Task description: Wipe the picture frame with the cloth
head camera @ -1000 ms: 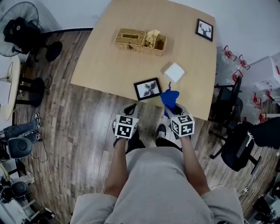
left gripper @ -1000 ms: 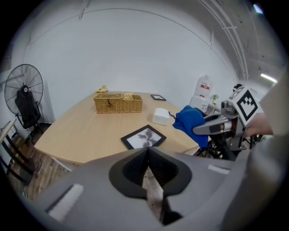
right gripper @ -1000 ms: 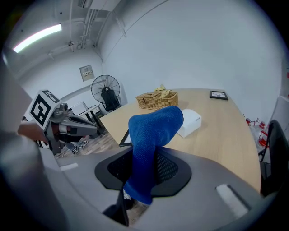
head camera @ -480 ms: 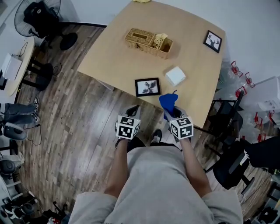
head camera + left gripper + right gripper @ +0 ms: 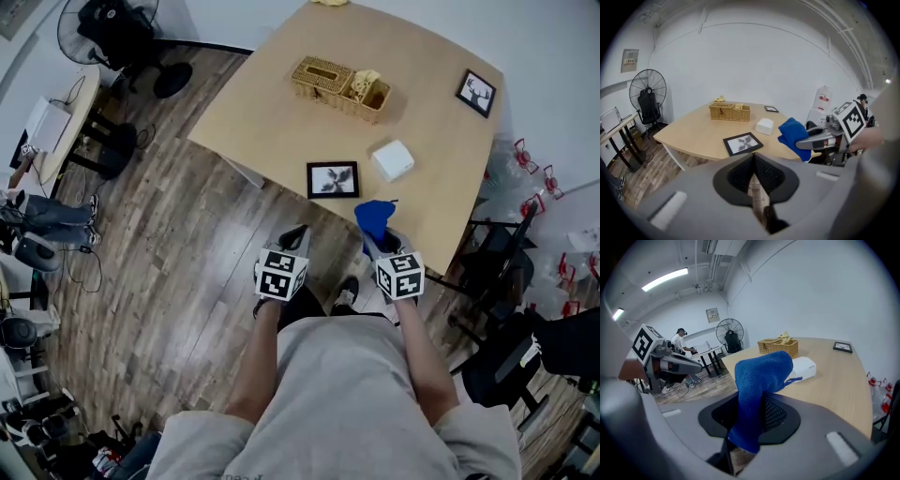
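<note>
A black picture frame [image 5: 332,179] with a grey flower print lies flat near the table's front edge, also visible as the picture frame [image 5: 743,143] in the left gripper view. My right gripper [image 5: 379,240] is shut on a blue cloth [image 5: 373,218], which sticks up from its jaws as the blue cloth [image 5: 761,383]. It hovers at the table's edge, right of the frame. My left gripper [image 5: 295,238] is shut with nothing in it, over the floor just short of the table. A second small frame [image 5: 476,93] lies at the far right corner.
A wicker basket [image 5: 339,81] stands at the back middle of the wooden table [image 5: 262,112]. A white box [image 5: 392,160] sits right of the near frame. A fan [image 5: 122,28] and side desk [image 5: 58,130] stand left; chairs [image 5: 497,272] crowd the right.
The head view has shifted, so the table and both frames now sit further right and higher. Both grippers stay side by side at the table's edge, the cloth still held.
</note>
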`<state>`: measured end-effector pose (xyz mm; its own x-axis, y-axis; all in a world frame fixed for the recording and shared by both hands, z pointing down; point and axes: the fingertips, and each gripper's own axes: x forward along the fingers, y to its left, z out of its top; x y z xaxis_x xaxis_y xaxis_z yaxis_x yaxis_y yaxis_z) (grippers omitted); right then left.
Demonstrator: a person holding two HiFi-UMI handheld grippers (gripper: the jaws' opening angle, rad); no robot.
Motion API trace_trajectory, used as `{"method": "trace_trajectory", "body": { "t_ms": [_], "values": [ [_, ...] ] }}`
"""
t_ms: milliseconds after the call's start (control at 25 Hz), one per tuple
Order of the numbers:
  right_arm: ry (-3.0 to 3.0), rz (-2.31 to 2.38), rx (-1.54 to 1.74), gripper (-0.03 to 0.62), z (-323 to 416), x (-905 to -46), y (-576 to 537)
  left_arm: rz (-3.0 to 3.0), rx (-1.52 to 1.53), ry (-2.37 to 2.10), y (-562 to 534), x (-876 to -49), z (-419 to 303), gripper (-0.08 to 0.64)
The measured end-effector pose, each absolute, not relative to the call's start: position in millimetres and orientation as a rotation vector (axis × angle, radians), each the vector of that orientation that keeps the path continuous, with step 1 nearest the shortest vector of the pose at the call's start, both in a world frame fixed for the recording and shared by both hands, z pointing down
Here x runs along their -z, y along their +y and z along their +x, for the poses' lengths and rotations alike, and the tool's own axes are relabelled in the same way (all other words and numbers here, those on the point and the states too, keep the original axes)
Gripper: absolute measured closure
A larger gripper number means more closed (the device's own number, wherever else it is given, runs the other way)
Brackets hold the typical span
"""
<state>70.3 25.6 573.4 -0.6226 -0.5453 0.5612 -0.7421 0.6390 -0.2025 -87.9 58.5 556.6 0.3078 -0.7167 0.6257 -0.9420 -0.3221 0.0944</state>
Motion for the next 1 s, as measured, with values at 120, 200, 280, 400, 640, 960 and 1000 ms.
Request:
{"method": "trace_trajectory", "body": {
  "t_ms": [120, 200, 280, 400, 640, 960, 1000],
  "values": [
    [-2.408, 1.023, -0.582, 0.492, 77.3, -575.3, 32.2, 2.132, -0.671, -1.462, 62.0, -559.2, -86.2, 0.508],
    [-2.400, 1.042, -0.586, 0.492, 85.6, -576.1, 32.2, 2.142, -0.679, -1.450, 61.7, -560.9, -80.8, 0.508],
    [-2.394, 1.058, -0.589, 0.492, 91.4, -575.1, 31.5, 2.150, -0.684, -1.444, 61.6, -561.0, -78.4, 0.508],
    [-2.395, 1.067, -0.587, 0.492, 94.2, -573.2, 29.9, 2.148, -0.681, -1.447, 61.1, -562.1, -79.7, 0.508],
    [-2.399, 1.057, -0.567, 0.491, 94.4, -570.5, 27.1, 2.146, -0.667, -1.455, 60.1, -561.8, -80.2, 0.508],
    [-2.410, 1.032, -0.544, 0.491, 91.2, -566.9, 26.9, 2.137, -0.651, -1.479, 61.5, -559.6, -81.4, 0.508],
    [-2.410, 1.029, -0.543, 0.491, 91.3, -566.5, 26.4, 2.136, -0.650, -1.480, 61.2, -559.5, -81.0, 0.508]
  ]
}}
